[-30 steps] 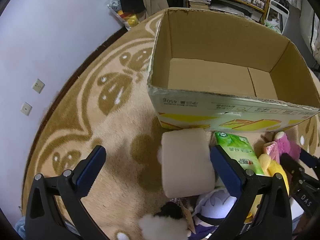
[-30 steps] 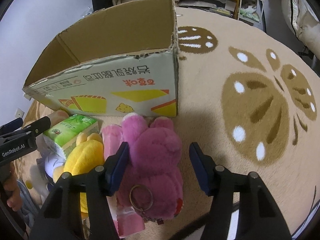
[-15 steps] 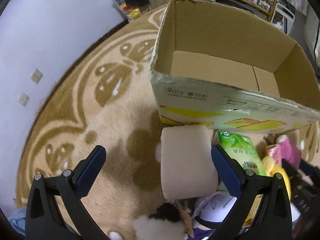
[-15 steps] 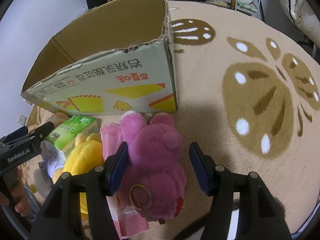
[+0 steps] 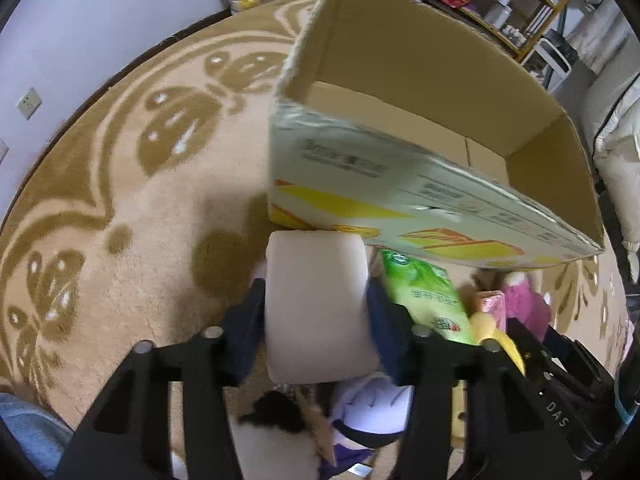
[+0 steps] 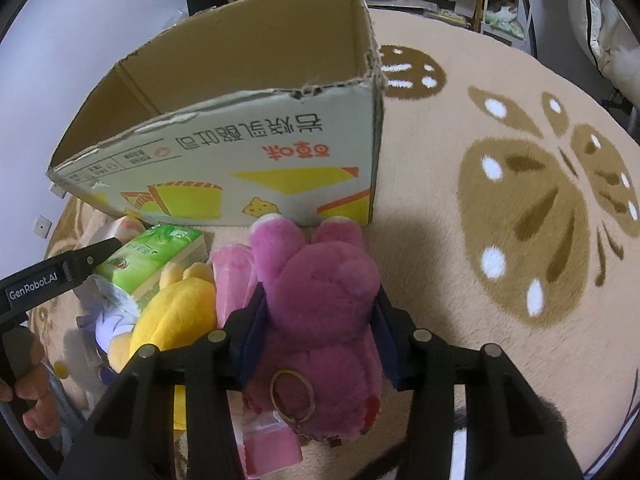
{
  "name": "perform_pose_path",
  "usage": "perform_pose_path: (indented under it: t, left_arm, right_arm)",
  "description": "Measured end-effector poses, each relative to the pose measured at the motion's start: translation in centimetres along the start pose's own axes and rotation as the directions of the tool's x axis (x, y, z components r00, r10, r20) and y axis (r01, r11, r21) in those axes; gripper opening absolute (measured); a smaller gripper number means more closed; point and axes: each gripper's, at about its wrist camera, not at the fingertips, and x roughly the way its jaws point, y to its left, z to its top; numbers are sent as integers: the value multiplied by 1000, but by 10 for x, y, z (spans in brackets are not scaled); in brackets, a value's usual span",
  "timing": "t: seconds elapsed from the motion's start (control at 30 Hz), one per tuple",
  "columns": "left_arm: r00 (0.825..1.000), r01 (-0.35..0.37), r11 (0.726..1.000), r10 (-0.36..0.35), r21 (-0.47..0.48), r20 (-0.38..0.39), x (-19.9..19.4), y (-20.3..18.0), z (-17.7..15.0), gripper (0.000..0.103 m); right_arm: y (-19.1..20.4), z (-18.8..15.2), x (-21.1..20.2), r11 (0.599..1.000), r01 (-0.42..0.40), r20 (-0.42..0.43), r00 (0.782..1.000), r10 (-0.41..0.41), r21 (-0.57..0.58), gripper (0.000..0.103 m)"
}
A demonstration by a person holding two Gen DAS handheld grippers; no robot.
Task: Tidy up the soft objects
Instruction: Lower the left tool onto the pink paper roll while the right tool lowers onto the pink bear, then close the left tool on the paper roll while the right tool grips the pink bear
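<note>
A pale beige soft roll lies on the rug just in front of the open cardboard box. My left gripper straddles it; its jaws are closing and both blue pads touch the roll's sides. In the right wrist view a magenta plush bear with a key ring lies before the box. My right gripper is closing on it, and its pads sink into the fur. The box holds nothing.
Between the two grippers lie a green tissue pack, a yellow plush, a pink packet and a purple-and-white doll. A patterned round rug spreads to the right. Shelves stand behind the box.
The left jaws have come in from wide apart onto the roll's sides, and that view has tilted. The right jaws have narrowed onto the plush bear.
</note>
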Motion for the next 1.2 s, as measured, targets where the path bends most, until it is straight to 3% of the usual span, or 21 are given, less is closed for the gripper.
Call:
perform_pose_path:
  t: [0.13, 0.37, 0.57, 1.0, 1.2]
  left_arm:
    - [999, -36, 998, 35, 46, 14, -3, -6, -2, 39]
    - [987, -147, 986, 141, 73, 77, -17, -9, -5, 38]
    - [986, -148, 988, 143, 51, 83, -23, -3, -9, 38]
    - [956, -185, 981, 166, 59, 241, -73, -1, -22, 36]
    - [944, -123, 991, 104, 43, 314, -103, 2, -27, 33]
  right_arm:
    - [1, -2, -6, 1000, 6, 6, 1000, -6, -6, 49]
    - [5, -1, -24, 1000, 3, 76, 997, -2, -10, 48]
    - [4, -5, -47, 1000, -9, 125, 992, 10, -4, 48]
    - [5, -13, -88, 1000, -15, 256, 966, 15, -3, 46]
    - [10, -16, -112, 999, -13, 342, 939, 23, -33, 46]
